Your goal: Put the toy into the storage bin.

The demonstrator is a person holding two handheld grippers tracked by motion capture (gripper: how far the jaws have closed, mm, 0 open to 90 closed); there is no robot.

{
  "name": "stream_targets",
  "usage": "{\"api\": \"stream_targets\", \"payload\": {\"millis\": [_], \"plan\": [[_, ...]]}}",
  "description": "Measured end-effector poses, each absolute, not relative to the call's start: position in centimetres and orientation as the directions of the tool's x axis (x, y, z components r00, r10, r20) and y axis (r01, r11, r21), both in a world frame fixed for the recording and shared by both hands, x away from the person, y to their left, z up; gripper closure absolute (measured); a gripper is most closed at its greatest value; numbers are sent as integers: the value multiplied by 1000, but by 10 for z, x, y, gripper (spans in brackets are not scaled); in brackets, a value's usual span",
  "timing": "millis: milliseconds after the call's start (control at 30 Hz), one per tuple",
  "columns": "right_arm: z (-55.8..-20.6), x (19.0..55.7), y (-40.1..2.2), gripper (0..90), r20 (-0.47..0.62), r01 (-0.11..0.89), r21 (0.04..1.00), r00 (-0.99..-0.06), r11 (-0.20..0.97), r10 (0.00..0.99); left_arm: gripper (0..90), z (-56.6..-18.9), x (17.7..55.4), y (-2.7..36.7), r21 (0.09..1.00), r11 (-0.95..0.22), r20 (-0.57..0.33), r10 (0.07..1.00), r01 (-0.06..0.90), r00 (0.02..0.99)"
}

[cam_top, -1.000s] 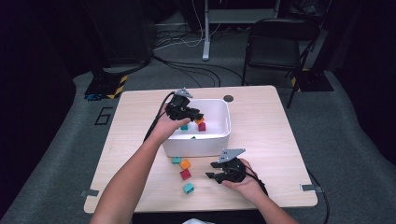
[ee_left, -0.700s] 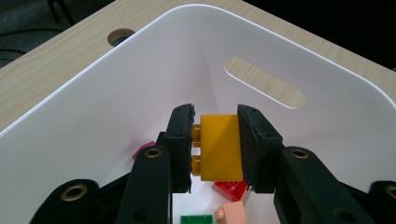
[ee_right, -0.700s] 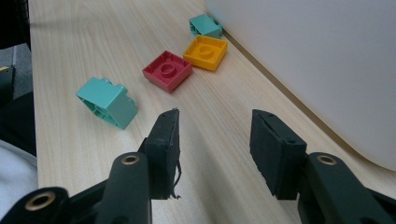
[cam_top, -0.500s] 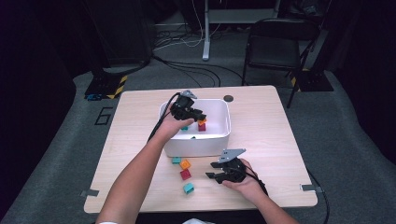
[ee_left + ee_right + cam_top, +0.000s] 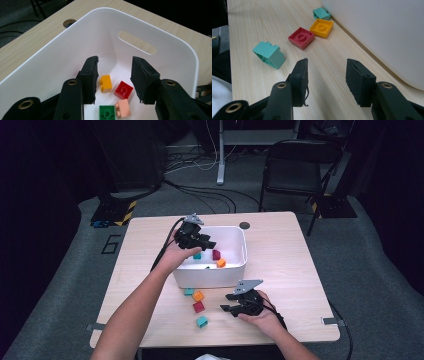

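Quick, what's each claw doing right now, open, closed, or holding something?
Left claw: open over the white plastic bin, jaws just been opening, nothing between them.
Right claw: open above the wooden table, holding nothing.

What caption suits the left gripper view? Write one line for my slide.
Left gripper, jaws just opened and empty, above the white bin holding loose toy bricks.

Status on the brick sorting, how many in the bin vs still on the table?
Done: four bricks lie in the white bin: orange, red, green, pink. In hand: nothing; the left gripper is over the bin, its jaws just opened and empty. Left: four bricks on the table, with the right gripper open near the closest teal brick.
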State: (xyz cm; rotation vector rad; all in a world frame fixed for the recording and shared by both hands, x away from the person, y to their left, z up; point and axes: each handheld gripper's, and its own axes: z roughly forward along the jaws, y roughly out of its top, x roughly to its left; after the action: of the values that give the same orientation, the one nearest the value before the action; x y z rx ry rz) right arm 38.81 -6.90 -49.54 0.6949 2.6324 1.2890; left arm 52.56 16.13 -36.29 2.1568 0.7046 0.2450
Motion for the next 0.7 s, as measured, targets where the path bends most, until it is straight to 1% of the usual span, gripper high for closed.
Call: {"api": "stream_targets", "payload": {"millis": [233, 300, 367, 500, 533, 700], "plan": [[-496, 388, -68, 522, 86, 350, 772, -884, 530, 459, 560, -348, 505, 178, 784, -488, -58, 558, 384, 828], [-497, 388, -68, 521, 85, 349, 773, -885, 531, 458, 560, -345, 499, 182, 783, -499, -42, 554, 373, 831], [-497, 388, -68, 521, 82, 346, 773, -886, 532, 457, 560, -343, 493, 185, 789, -490, -48, 552, 370, 833], [-497, 388, -68, 521, 84, 350, 772, -884, 531, 460, 562, -342, 481, 189, 790, -503, -22, 548, 350, 836], [-497, 388, -68, 521, 86, 351, 771, -884, 531, 459, 564, -342, 473, 190, 794, -504, -13, 545, 340, 838], [-497, 388, -68, 520, 84, 351, 770, -884, 532, 460, 567, -342, 459, 195, 806, -496, -19, 523, 322, 852]]}}
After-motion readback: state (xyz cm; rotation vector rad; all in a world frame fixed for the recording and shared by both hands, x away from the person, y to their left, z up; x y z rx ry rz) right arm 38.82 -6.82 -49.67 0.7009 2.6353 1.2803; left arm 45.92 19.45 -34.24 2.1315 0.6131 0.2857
